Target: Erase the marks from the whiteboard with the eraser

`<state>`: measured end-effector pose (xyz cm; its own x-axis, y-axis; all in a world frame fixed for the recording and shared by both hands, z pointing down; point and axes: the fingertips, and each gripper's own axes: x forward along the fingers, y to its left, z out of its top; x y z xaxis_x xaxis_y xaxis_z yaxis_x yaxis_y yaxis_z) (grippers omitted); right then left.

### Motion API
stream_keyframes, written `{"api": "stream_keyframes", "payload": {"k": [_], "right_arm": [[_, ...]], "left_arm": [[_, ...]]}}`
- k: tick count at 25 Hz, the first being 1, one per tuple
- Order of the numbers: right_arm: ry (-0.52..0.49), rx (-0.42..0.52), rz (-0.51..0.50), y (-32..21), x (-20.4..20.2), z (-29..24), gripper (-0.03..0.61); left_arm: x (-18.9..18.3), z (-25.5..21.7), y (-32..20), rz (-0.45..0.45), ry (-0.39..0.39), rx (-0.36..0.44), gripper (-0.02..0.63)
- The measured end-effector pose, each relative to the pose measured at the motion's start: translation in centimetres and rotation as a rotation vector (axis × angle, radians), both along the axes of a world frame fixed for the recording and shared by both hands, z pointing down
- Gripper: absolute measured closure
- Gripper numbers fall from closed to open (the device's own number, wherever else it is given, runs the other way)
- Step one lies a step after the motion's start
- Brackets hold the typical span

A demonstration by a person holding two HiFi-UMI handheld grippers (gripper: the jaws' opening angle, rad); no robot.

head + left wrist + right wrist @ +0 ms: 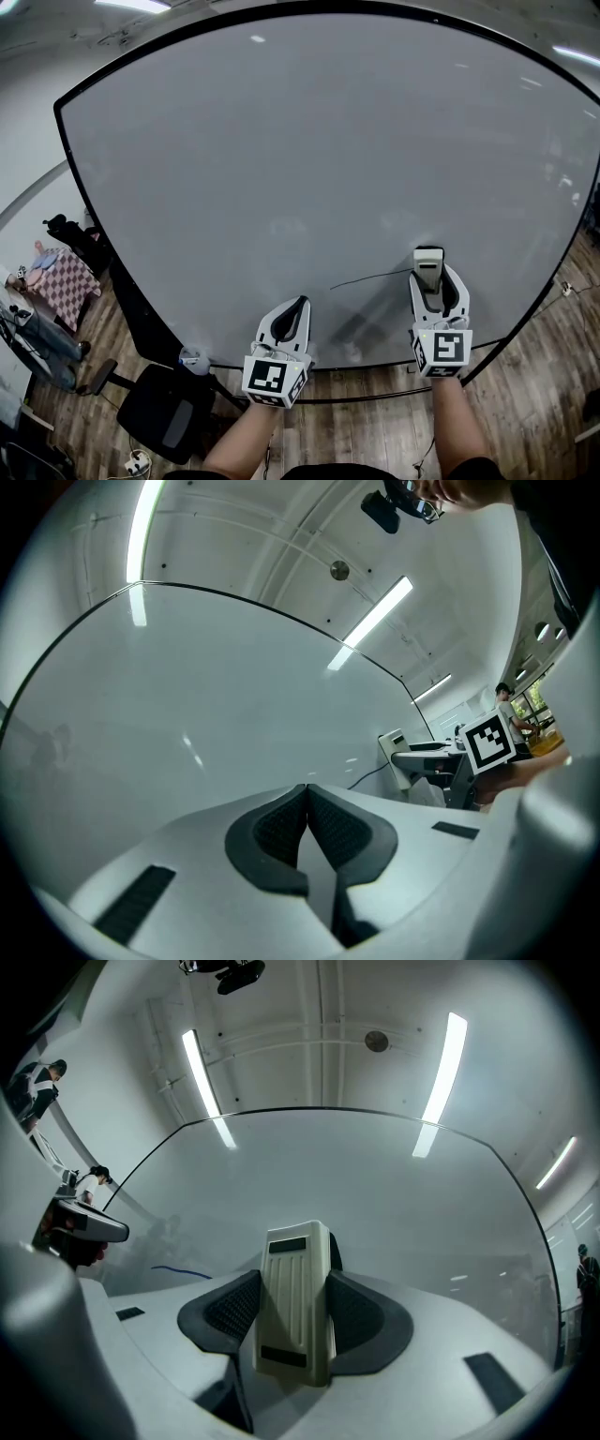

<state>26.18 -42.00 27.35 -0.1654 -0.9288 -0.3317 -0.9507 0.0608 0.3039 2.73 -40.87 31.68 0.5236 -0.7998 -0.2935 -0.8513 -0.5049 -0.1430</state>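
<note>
A large whiteboard (309, 159) fills the head view. One thin dark line mark (367, 277) runs across its lower part, seen as a blue stroke (178, 1270) in the right gripper view. My right gripper (429, 270) is shut on a pale cream eraser (296, 1302), whose tip (428, 258) sits at the right end of the line, close to the board. My left gripper (302, 305) is shut and holds nothing, below the line's left end. The eraser (392, 755) and right gripper also show in the left gripper view.
A black office chair (159, 412) stands on the wooden floor at lower left. A small object (193, 359) rests on the board's bottom rail. A person (37, 328) is at the far left by a checked cloth (64, 278). Another person (503, 697) stands far off.
</note>
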Motion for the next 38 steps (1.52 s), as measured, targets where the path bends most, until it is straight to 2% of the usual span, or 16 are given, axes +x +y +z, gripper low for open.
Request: {"api": "stream_keyframes", "payload": {"k": [22,38], "right_arm": [[-0.006,-0.070,-0.085,-0.6,-5.4,1.5,0.330],[0.096,-0.155,-0.233,-0.6,-14.7,4.5,0.330]], "left_arm": [[-1.9,0.3,0.9,-0.018,0.010,-0.007,0.594],[-5.2,-0.4,2.3,-0.069,0.032,0.022,0.594]]}}
